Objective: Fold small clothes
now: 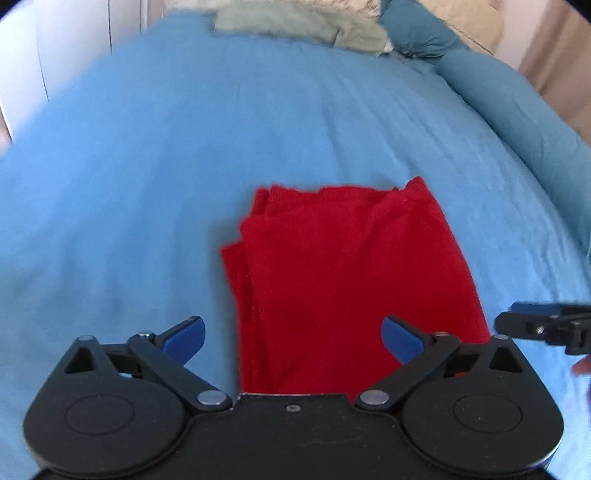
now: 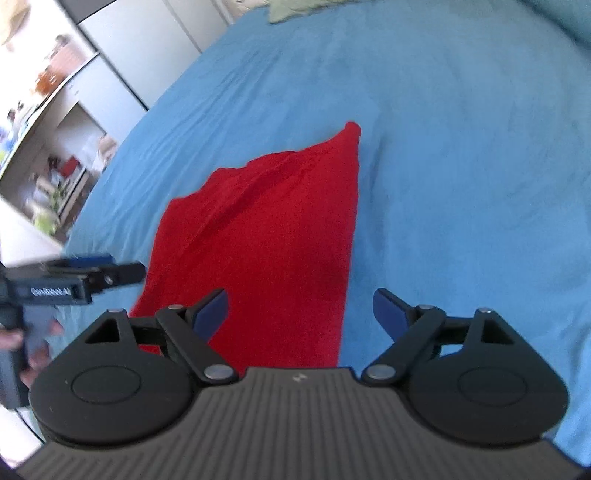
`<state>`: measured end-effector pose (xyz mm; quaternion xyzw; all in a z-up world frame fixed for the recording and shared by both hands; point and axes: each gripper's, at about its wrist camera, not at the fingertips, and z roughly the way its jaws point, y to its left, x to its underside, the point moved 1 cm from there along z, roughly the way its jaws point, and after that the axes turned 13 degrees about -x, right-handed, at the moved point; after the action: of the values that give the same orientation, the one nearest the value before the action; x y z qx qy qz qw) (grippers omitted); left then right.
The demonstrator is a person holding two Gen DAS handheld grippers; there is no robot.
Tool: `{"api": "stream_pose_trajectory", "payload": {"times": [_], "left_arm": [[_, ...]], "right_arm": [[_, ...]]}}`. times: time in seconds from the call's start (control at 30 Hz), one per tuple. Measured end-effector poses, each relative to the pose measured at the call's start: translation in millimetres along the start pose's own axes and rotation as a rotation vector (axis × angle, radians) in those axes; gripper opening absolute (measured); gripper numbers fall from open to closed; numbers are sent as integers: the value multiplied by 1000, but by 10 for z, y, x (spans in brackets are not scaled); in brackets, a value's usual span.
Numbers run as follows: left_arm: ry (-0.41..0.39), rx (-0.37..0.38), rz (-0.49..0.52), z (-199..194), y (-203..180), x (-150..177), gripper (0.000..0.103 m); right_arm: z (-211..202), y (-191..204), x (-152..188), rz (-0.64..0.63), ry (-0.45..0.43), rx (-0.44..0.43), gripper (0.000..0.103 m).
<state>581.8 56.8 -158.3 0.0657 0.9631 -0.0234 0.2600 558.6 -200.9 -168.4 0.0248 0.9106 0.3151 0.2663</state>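
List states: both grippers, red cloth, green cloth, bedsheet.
left gripper: open, empty, above the cloth's near edge
right gripper: open, empty
red cloth: folded, layered, flat on sheet
green cloth: crumpled, far end
bedsheet: spread, lightly wrinkled

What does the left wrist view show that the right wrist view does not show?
Only the left wrist view: a teal bolster along the bed's right side and stacked layers at the red garment's left edge. Only the right wrist view: cluttered shelves beside the bed. Both: the red garment on the blue sheet, the pale green cloth, the open left gripper and right gripper.
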Motion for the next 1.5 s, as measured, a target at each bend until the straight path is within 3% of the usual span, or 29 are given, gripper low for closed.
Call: {"api": "stream_pose_trajectory", "payload": {"times": [0.13,0.33,0.4,0.43,0.47,0.5,0.57,0.67,0.87,1.1,1.3,1.4,1.5], "left_arm": [[94,69,-74,322,155,60,82],[110,131,-133,448,259,144,81],[107,136,-141,452,273,165,78],[108,141,-142,452,249,155,71],[111,153,-144,450,235,144,59],[115,164,-145,446,249,146,55],[104,158,-136,405,202,118,36],[58,94,-85,255,65,83,22],[8,65,-63,-128,-125,78,20],[3,107,-72,-832,-492,464,20],[45,105,-67,-990,-1066,1109,20],[56,82,-71,-870,-1280,1396,20],[14,21,-54,-816,-1407,1605,20]], "right_arm": [[259,-154,-56,61,22,-17,99],[431,-324,29,128,32,-38,95],[448,-338,41,139,24,-54,86],[459,-322,47,141,29,-63,77],[459,-313,29,133,32,-55,75],[461,-286,18,113,35,-49,72],[433,-216,7,79,36,-42,53],[356,-75,-15,25,19,-33,40],[-32,156,12,-8,-39,-49,38],[-1005,220,383,-47,-46,-32,38],[-1521,-138,948,-32,3,-10,38],[-1531,-431,1243,-7,-1,-13,38],[-1463,-701,1452,14,-32,-30,38]]}}
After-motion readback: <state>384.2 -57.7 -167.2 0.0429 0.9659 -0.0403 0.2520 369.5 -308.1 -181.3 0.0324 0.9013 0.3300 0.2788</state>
